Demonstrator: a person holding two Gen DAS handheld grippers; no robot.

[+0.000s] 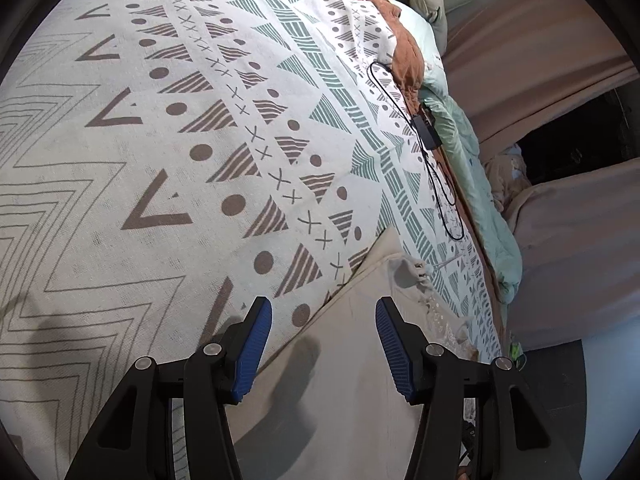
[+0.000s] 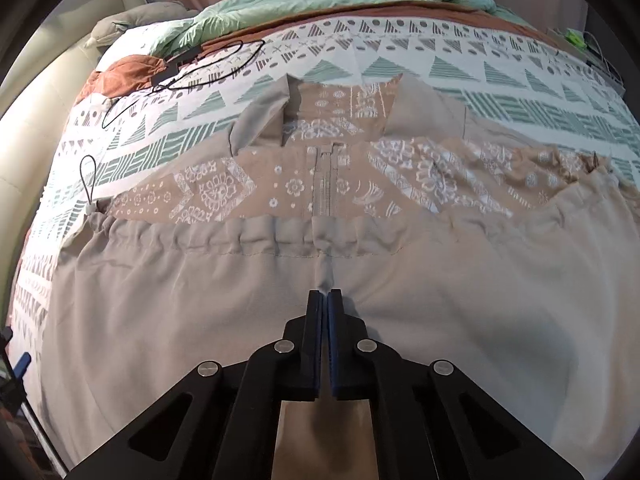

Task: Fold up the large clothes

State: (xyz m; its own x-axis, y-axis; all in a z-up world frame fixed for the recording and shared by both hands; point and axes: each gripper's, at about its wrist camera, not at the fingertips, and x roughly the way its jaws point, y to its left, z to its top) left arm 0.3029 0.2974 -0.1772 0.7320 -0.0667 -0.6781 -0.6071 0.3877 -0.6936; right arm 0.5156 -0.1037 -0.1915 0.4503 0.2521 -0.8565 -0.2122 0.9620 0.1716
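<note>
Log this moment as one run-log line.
right gripper: shut on beige jacket | left gripper: open above jacket edge | surface: patterned bedspread

Left gripper (image 1: pixel 324 344): two matte black angular fingers, each faced on its inner side with a ribbed blue pad (image 1: pixel 252 350). Black linkage arms carry triangular cut-outs and round silver pivot screws (image 1: pixel 213 349), two per side. Right gripper (image 2: pixel 324 300): identical construction, black fingers with blue ribbed pads (image 2: pixel 333 344), four silver pivot screws (image 2: pixel 284 346) and triangular cut-outs in the outer arms.
</note>
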